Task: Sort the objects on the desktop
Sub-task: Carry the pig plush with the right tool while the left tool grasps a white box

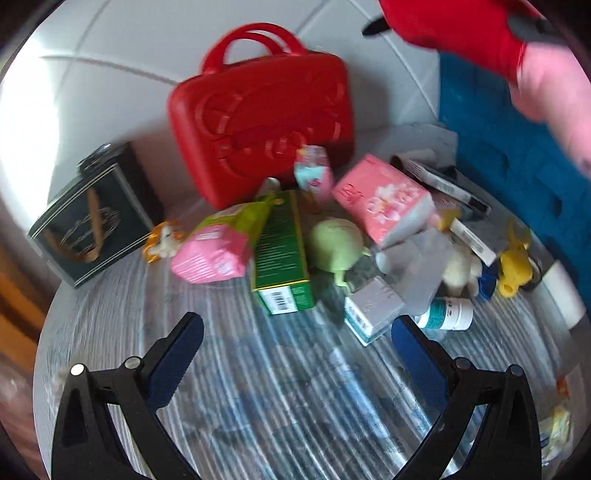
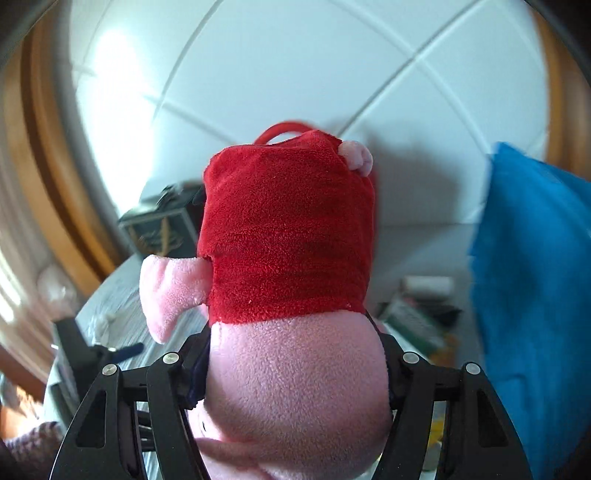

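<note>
My right gripper (image 2: 295, 373) is shut on a pink plush pig in a red dress (image 2: 288, 258) and holds it up above the table; the plush also shows at the top right of the left wrist view (image 1: 480, 33). My left gripper (image 1: 297, 332) is open and empty, low over the grey table (image 1: 258, 387), just short of a pile of objects: a green box (image 1: 282, 254), a pink packet (image 1: 212, 254), a green plush ball (image 1: 336, 242), a pink box (image 1: 384, 201), a small grey box (image 1: 373, 306) and a white-and-teal bottle (image 1: 448, 314).
A red carry case (image 1: 258, 118) stands upright behind the pile. A dark tin (image 1: 92, 218) stands at the left. A blue crate (image 1: 517, 155) stands at the right, also in the right wrist view (image 2: 532, 295). A yellow toy (image 1: 515, 266) lies by the crate.
</note>
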The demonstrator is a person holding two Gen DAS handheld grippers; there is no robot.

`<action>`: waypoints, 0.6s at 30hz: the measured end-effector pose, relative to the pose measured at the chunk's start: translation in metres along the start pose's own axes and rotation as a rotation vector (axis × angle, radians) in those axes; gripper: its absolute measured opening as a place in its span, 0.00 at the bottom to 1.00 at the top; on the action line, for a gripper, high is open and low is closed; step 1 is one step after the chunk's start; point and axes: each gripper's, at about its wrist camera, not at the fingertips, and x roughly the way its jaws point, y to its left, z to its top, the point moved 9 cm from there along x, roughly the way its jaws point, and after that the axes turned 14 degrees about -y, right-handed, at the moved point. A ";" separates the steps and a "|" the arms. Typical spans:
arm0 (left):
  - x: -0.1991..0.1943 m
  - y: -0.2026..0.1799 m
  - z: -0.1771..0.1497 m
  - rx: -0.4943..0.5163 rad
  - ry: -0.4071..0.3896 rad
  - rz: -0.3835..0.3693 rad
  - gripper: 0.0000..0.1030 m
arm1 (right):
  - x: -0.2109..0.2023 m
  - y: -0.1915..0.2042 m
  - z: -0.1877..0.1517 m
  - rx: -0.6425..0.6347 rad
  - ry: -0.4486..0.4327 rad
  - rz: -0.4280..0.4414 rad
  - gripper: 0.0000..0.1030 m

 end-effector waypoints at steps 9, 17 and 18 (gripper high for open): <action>0.053 -0.046 -0.026 0.158 0.058 -0.268 0.83 | -0.058 -0.070 0.011 0.084 -0.058 -0.029 0.67; 0.073 -0.054 -0.036 0.185 0.108 -0.393 0.35 | -0.029 -0.040 0.006 0.103 -0.078 -0.006 0.67; 0.068 -0.055 -0.034 0.189 0.090 -0.394 0.34 | -0.030 -0.040 0.007 0.094 -0.084 -0.007 0.67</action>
